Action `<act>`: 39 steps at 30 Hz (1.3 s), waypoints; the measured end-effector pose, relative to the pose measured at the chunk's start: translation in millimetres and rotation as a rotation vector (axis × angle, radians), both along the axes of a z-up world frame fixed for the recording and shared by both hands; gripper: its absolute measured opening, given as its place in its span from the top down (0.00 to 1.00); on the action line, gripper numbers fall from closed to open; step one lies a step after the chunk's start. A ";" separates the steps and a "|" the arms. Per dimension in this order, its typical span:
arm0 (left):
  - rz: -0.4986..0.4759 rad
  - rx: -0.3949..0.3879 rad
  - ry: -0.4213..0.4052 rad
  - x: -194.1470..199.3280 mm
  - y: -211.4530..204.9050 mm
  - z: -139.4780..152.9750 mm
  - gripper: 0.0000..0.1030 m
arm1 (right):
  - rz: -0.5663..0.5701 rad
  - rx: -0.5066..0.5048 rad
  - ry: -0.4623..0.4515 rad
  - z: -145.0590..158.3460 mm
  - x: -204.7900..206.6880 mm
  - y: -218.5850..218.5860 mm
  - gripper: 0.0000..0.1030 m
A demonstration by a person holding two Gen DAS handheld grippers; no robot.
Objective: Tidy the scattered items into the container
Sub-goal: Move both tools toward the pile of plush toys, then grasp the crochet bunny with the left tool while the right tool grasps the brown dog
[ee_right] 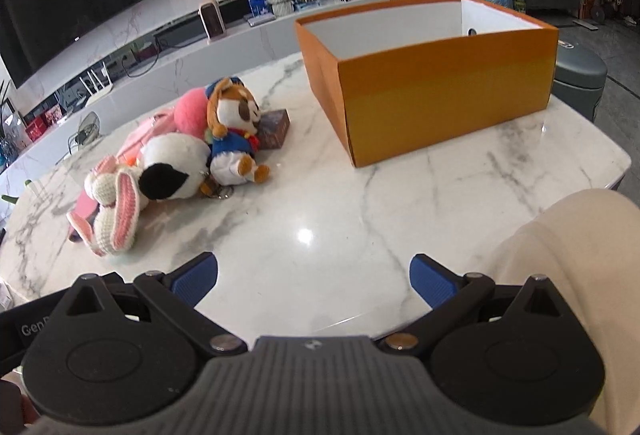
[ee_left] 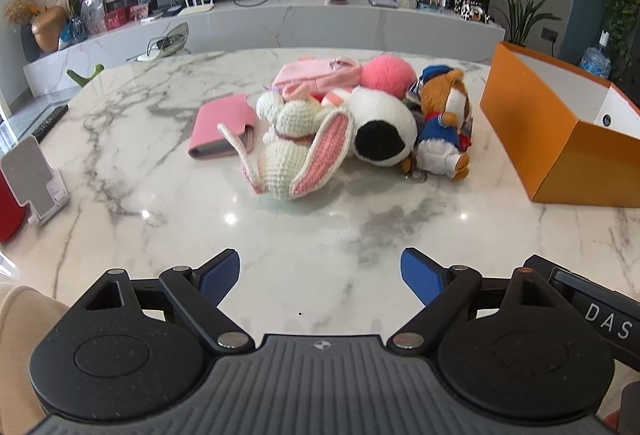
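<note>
Living room, white marble table with a TV wall behind. Toys sit in 1 heap mid-table: crochet bunny at the near edge of the heap, black-and-white ball plush touching it, bear in blue outfit on the box side, pink pompom and pink pouch at the back, pink notebook flat on the far-from-box side. Orange box stands open-topped, apart from the heap toward the right; its floor is hidden, so contents unknown. Left gripper spread wide, holding nothing, aimed almost straight at the bunny — nearest item, long axis running near-to-far. Right gripper also spread and bare, facing the gap between heap and box, box closer to it. Judgement: left is better lined up for the bunny, right for the bear.
</note>
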State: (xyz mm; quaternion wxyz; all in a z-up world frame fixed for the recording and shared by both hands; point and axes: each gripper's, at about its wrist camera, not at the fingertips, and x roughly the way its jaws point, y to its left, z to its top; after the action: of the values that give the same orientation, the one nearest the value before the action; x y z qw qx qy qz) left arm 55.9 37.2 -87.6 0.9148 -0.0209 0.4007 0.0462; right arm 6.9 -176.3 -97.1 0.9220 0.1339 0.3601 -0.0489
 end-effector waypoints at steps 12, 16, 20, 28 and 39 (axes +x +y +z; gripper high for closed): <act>-0.026 0.001 -0.049 32.2 2.7 0.8 0.05 | 0.036 -0.052 -0.045 -4.3 32.7 4.6 0.00; -0.041 0.000 -0.089 47.0 5.1 6.5 0.05 | 0.068 -0.069 -0.089 3.5 49.7 7.0 0.00; -0.062 -0.013 -0.104 62.3 7.0 6.4 0.05 | 0.108 -0.101 -0.116 10.2 66.5 9.9 0.02; -0.045 0.039 -0.081 94.2 18.5 -5.0 0.05 | 0.189 -0.120 -0.116 9.7 103.2 27.3 0.18; -0.104 0.114 -0.008 129.7 18.7 -46.4 0.05 | 0.240 -0.113 -0.089 -10.5 169.5 50.3 0.22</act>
State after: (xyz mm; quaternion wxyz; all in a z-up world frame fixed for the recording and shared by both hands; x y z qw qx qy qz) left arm 185.6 55.8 -134.1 0.9172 0.0519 0.3944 0.0214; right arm 176.4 -126.0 -107.6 0.9423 0.0397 0.3289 0.0473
